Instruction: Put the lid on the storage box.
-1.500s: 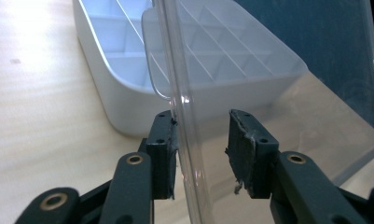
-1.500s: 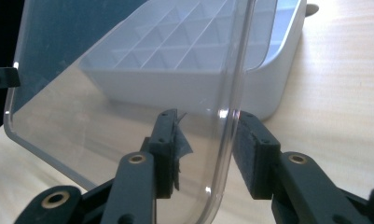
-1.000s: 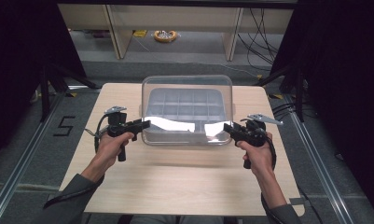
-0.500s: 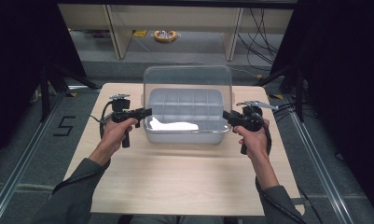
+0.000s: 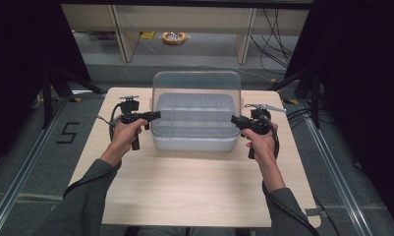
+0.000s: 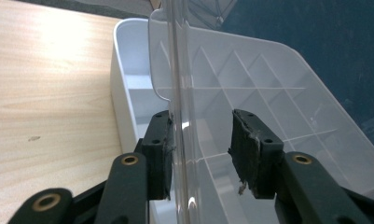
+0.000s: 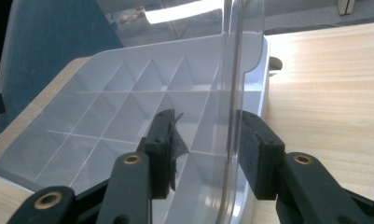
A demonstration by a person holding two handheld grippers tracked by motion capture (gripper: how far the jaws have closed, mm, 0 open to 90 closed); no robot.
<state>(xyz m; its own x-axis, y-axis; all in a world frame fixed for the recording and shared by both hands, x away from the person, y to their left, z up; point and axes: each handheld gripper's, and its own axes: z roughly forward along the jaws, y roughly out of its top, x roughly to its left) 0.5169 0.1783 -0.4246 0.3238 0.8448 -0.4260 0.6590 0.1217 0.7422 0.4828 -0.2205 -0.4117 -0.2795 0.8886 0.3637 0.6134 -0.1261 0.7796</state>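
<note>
At frame centre on the table [image 5: 184, 196], the compartment box [image 5: 194, 140] is sitting with its clear lid [image 5: 197, 83] standing upright — thin, light, slippery. Left tool [image 5: 153, 116] and right tool [image 5: 235, 120] are straddling its side edges, jaws apart.

Bright overhead glare on pale table [image 5: 194, 187], dark surroundings, soft focus.

A black "5" is marked on the floor [image 5: 67, 132] left of the table [image 5: 184, 191].
</note>
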